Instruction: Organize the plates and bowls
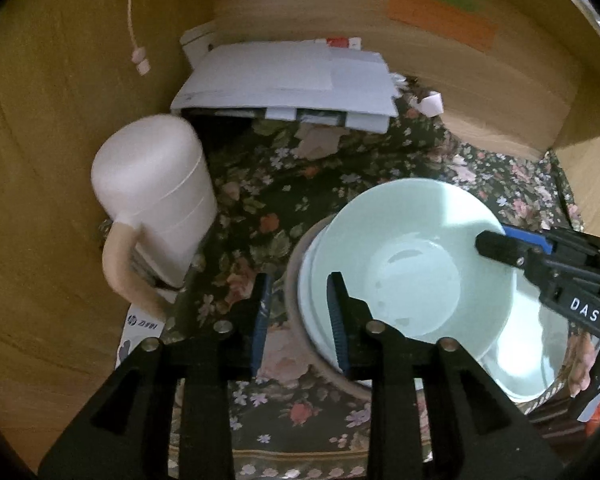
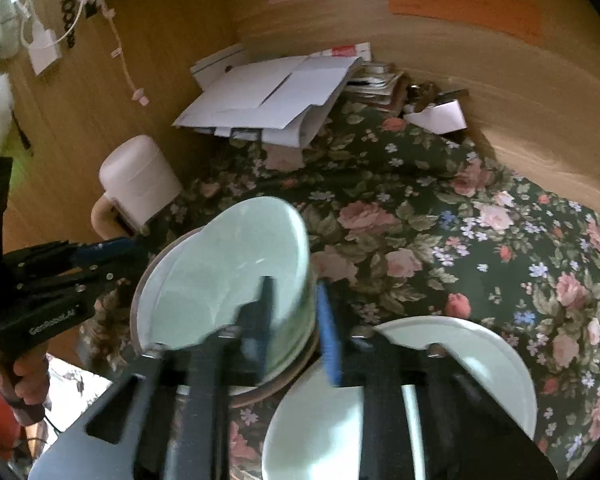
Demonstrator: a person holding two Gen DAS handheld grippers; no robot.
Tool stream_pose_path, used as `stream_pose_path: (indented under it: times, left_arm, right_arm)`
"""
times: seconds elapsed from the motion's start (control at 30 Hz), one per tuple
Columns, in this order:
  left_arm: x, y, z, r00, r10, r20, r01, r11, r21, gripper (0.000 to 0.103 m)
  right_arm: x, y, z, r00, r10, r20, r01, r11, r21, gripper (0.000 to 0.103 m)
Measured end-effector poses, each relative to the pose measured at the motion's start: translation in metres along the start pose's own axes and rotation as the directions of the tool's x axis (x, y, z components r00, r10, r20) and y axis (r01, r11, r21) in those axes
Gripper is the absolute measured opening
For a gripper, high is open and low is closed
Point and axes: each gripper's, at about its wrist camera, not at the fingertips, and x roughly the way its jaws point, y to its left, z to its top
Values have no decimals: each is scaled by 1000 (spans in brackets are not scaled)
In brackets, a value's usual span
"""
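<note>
At the right side of the stack, the right gripper (image 2: 294, 284) is clamped tight on the wall of the top bowl (image 2: 228, 264), one finger inside and the blue-padded finger outside. From the left wrist view the same grip shows on the far rim: the right gripper (image 1: 500, 238) has its black finger inside the top bowl (image 1: 412, 264) and its blue pad outside. This pale mint bowl sits tilted, its opening turned toward the left gripper, and it is nested in a grey-rimmed bowl (image 1: 294, 320) beneath it.

The left gripper (image 1: 298, 280) stands a little open. The near rim of the stack lies in the gap between its blue pads, but the outer pad is clear of it, with cloth showing between them, so it holds nothing. In the right wrist view the left gripper (image 2: 116, 248) reaches in from the left edge, carried by a person's hand (image 2: 28, 384).

Just beside the stack, under the right gripper, lies a second mint dish (image 2: 480, 356); whether it touches the stack I cannot tell. Everything rests on a dark floral cloth (image 1: 260, 200). Near the stack's left side stands a white lidded jug (image 1: 156, 188) with a pale handle, against the wooden wall. Farther back, a pile of white papers (image 1: 284, 80) lies in the corner, and an orange note (image 1: 440, 16) is stuck on the wall above.
</note>
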Motion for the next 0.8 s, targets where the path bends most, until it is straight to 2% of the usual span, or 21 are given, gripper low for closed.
stream_pose_path:
  times: [0.1,0.2,0.33,0.43,0.5,0.8]
  left_arm:
    - [3,3,-6,1000,-1,-20,1,1000,-6,28]
    - [3,7,-13,1000,-1,-31,0,1000,-9,29]
    - [6,12,-17,999,-17,-50,15,999,-29,41]
    - [10,11,-18,997,-36,-64,34,999,-32,41]
    - [14,9,-18,996,-50,-75,48,998,-31,41]
    - [34,0,-23,990,-89,-113,85,996,-35,41]
  right_arm:
    - [5,7,-2,1000,-23,8,24,999,-30,13]
    - [13,5,-3,1000,-5,-16,4,1000,-10,13]
    - [17,1,-5,999,-11,-44,11,1000,-4,13]
    - [15,-3,-5,999,-10,-46,12,1000,25,26]
    - [15,-7,-5,999,-21,-43,23,999,39,39]
    - [41,-11,-12,989,56,-133,-46,996,77,39]
